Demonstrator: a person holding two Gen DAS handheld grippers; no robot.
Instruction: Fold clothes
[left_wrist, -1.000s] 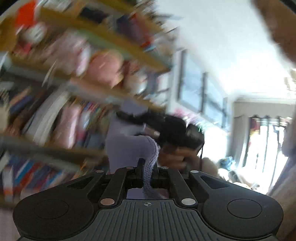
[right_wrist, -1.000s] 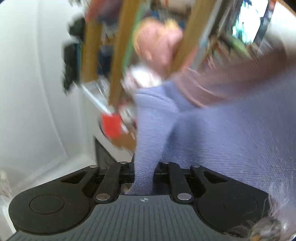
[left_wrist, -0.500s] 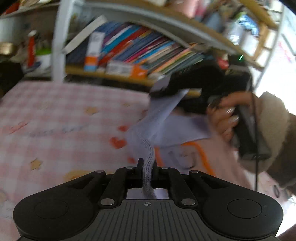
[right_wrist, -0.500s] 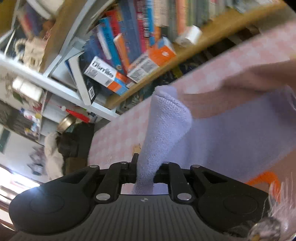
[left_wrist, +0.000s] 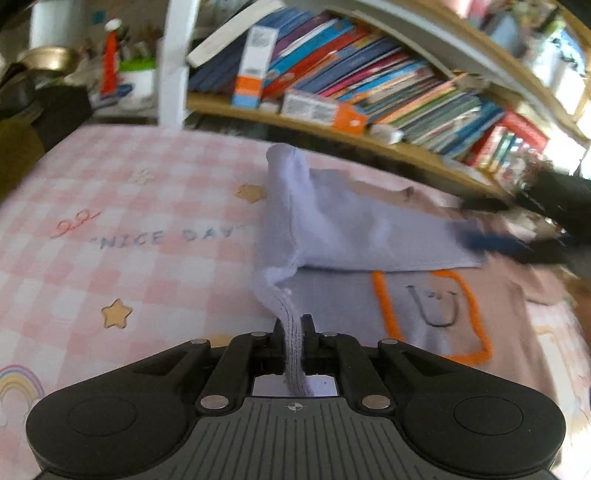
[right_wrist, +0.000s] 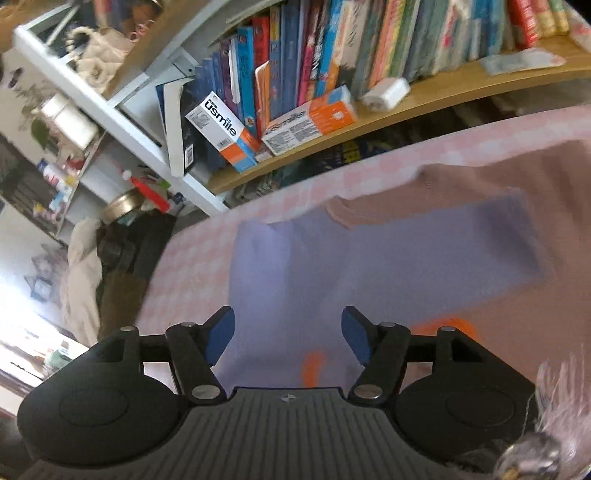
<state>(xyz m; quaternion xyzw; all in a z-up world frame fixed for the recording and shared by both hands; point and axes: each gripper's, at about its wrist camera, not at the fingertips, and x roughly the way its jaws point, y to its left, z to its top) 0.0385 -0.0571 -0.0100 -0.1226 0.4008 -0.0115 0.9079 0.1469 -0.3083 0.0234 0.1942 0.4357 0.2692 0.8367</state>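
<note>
Left gripper (left_wrist: 293, 326) clamped on the ribbed lilac hem of a lilac-and-brown knit sweater (left_wrist: 343, 229) — lilac flap folded over its orange-outlined front, on the pink checked bedsheet (left_wrist: 122, 206). Right gripper (right_wrist: 288, 334) — jaws just opened, nothing between them.

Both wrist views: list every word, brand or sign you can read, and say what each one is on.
"NICE DAY" in quote marks: pink checked bedsheet, left wrist view.
"U": lilac front panel of the sweater, inside an orange outline.
"usmile": upright white, orange and blue box on the shelf, right wrist view.
"usmile": second box lying flat beside it.
Book spines and the small print on both boxes: too small or blurred to read.
</note>
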